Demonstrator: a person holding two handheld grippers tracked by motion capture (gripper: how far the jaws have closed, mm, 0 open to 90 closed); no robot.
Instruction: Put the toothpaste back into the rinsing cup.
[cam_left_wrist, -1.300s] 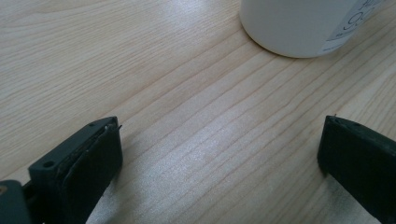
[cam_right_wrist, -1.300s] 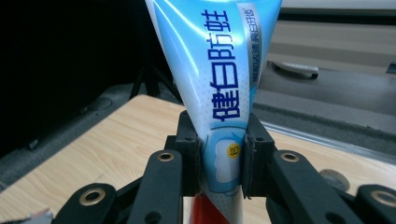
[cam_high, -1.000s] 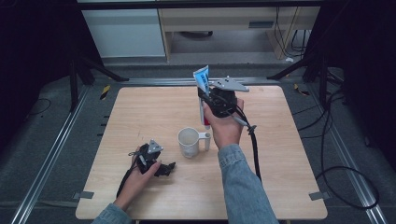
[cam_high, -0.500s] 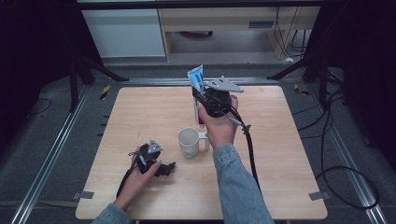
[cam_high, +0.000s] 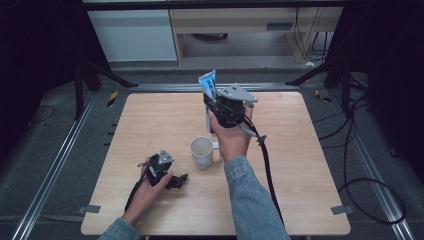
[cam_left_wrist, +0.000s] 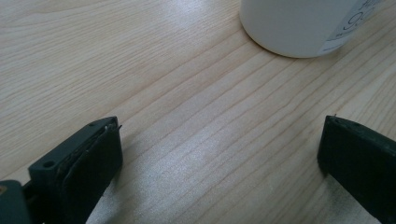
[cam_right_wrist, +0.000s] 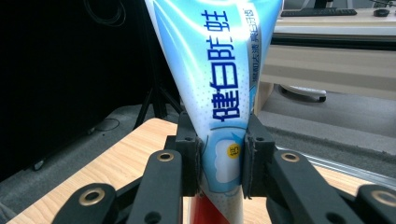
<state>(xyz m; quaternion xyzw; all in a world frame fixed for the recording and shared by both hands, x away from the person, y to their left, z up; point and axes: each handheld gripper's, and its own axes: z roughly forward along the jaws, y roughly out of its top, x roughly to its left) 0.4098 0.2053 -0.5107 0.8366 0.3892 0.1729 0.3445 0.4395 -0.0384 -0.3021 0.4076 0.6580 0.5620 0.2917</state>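
Note:
My right gripper (cam_high: 214, 102) is raised above the table's far middle and shut on a blue-and-white toothpaste tube (cam_high: 208, 86) with a red lower end. In the right gripper view the tube (cam_right_wrist: 219, 70) stands upright, flat end up, and the right gripper (cam_right_wrist: 220, 158) has both pads pressed on its sides. A white mug (cam_high: 202, 151) stands on the wooden table (cam_high: 310, 165) just below and in front of that hand. My left gripper (cam_high: 176, 180) rests low on the table left of the mug. In its own view the left gripper (cam_left_wrist: 219, 158) is wide open with nothing between its jaws, and the mug's base (cam_left_wrist: 299, 28) is just ahead.
Metal rails run along the table's left and right sides (cam_high: 55, 165). Black cables (cam_high: 350, 165) trail off the right edge to the floor. A white cabinet (cam_high: 132, 35) and a low shelf stand beyond the far edge. Bare wood lies to the left and right of the mug.
The right hand has drifted slightly to the left with the tube still gripped. The left hand and the mug have stayed where they were.

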